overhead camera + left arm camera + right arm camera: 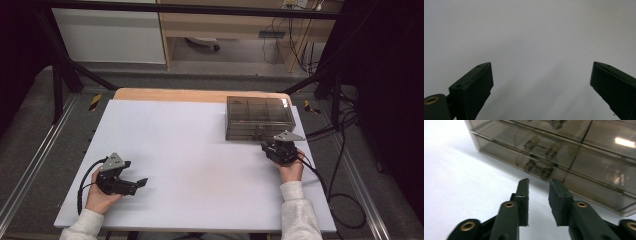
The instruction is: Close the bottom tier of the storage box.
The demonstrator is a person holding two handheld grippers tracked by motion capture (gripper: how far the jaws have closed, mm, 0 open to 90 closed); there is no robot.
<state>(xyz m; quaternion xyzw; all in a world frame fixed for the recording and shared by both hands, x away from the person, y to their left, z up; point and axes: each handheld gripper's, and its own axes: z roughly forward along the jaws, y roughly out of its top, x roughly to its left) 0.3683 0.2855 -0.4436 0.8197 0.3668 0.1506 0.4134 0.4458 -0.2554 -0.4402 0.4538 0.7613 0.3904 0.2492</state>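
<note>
A smoky see-through plastic organiser box (259,118) with divided compartments and a shut lid lies at the far right of the white table sheet (190,165). In the right gripper view the box (564,150) shows its front wall with two small clasps (537,168). My right gripper (271,145) sits just in front of the box's near right corner. Its jaws (538,186) stand a narrow gap apart with nothing between them, aimed at the clasps and short of them. My left gripper (135,172) rests at the near left, wide open (541,72) over bare white sheet.
A strip of wooden tabletop (200,95) shows beyond the sheet's far edge. Black frame posts (57,90) stand at both far corners. Cables (345,150) trail off the right side onto the grey floor.
</note>
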